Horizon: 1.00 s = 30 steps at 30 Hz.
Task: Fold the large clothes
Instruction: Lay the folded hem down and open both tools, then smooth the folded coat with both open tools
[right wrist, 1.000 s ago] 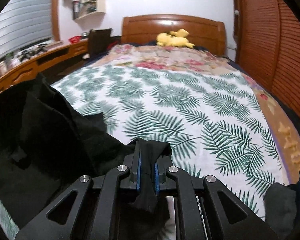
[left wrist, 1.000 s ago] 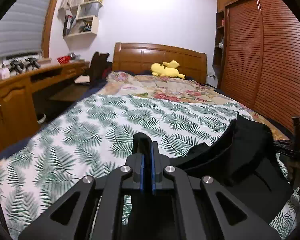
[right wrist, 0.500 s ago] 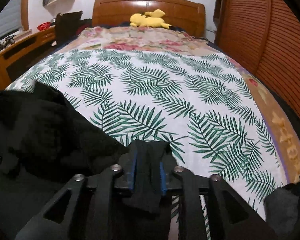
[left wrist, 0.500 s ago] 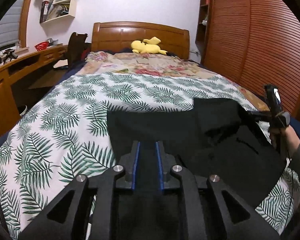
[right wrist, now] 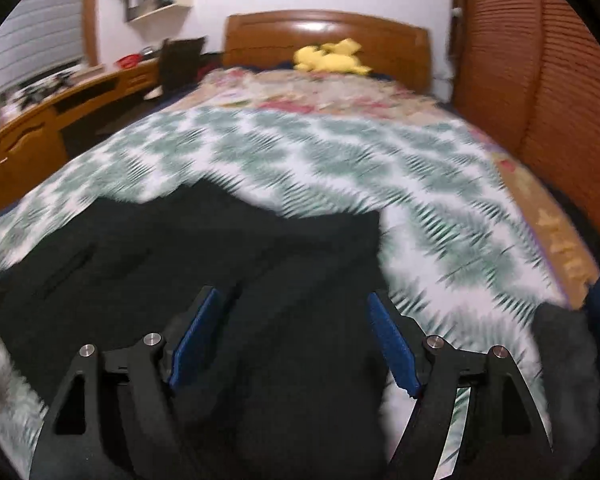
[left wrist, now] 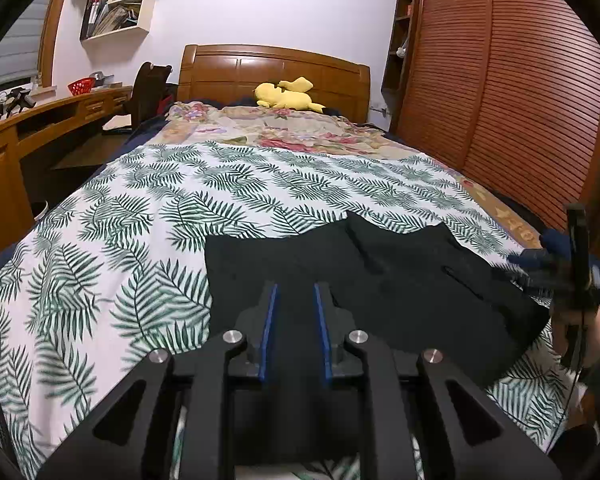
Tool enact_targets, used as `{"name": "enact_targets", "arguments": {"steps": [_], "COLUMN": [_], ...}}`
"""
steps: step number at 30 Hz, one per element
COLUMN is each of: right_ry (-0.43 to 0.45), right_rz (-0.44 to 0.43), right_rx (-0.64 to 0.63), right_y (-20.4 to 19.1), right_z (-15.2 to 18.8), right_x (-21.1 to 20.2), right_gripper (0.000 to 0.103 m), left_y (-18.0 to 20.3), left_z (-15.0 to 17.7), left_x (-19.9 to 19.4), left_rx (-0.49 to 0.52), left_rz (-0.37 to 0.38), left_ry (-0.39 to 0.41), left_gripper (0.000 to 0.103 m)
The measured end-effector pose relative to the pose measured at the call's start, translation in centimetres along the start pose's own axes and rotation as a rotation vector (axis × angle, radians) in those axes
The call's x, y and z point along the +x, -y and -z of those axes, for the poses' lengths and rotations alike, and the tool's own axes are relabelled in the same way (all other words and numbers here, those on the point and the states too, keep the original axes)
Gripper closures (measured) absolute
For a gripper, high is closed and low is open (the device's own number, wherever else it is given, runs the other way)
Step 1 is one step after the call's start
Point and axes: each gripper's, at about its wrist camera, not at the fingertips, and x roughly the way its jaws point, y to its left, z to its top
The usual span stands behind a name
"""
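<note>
Since a second ago: black garment (left wrist: 380,280) gone from bunched and lifted to spread flat on the leaf-print bedspread (left wrist: 112,260); both grippers gone from pinching cloth to released. Left gripper (left wrist: 296,300) now parted, blue pads a modest gap apart, black cloth lying under and between them, nothing gripped. Right gripper (right wrist: 292,320) spread wide, blue pads (right wrist: 196,332) far apart, hovering over the garment (right wrist: 204,264), no cloth caught. Right wrist view motion-blurred, fine detail unreadable. Garment at the near end of the bed, far edge wavy, a slit-like pocket line visible on its right part. From the left wrist view, right gripper seen at the frame's right edge (left wrist: 576,256), at the garment's right side, held by a hand in a dark blue sleeve. Floral cover (left wrist: 284,132) beyond the bedspread, yellow plush toy (left wrist: 288,96) at the wooden headboard (left wrist: 272,68). Desk (left wrist: 40,120) along the left wall, louvred wardrobe (left wrist: 520,80) on the right. Dark grey bundle (right wrist: 560,344) at the bed's near right corner.
</note>
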Motion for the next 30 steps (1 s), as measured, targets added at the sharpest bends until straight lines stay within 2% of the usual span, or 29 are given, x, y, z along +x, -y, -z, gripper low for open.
{"name": "enact_targets", "arguments": {"steps": [6, 11, 13, 19, 30], "right_ry": [-0.02, -0.022, -0.054, -0.061, -0.05], "right_rz": [-0.093, -0.112, -0.113, -0.103, -0.099], "right_rx": [-0.054, -0.049, -0.06, -0.08, -0.088], "right_y": [-4.2, -4.8, -4.8, -5.0, -5.0], "right_z": [4.7, 7.7, 7.8, 7.9, 8.2], "right_x": [-1.7, -1.6, -1.2, -1.1, -1.1], "right_gripper": [0.029, 0.031, 0.031, 0.031, 0.031], "left_y": [2.2, 3.9, 4.4, 6.7, 7.0], "left_z": [2.3, 4.9, 5.9, 7.4, 9.1], "left_x": [-1.4, -1.4, -1.1, 0.0, 2.3], "left_rx": [0.029, 0.056, 0.058, 0.147, 0.155], "left_rz": [-0.001, 0.002, 0.011, -0.006, -0.008], "left_ry": [-0.005, -0.045, -0.068, -0.114, -0.185], "left_gripper": [0.084, 0.082, 0.081, 0.08, 0.079]}}
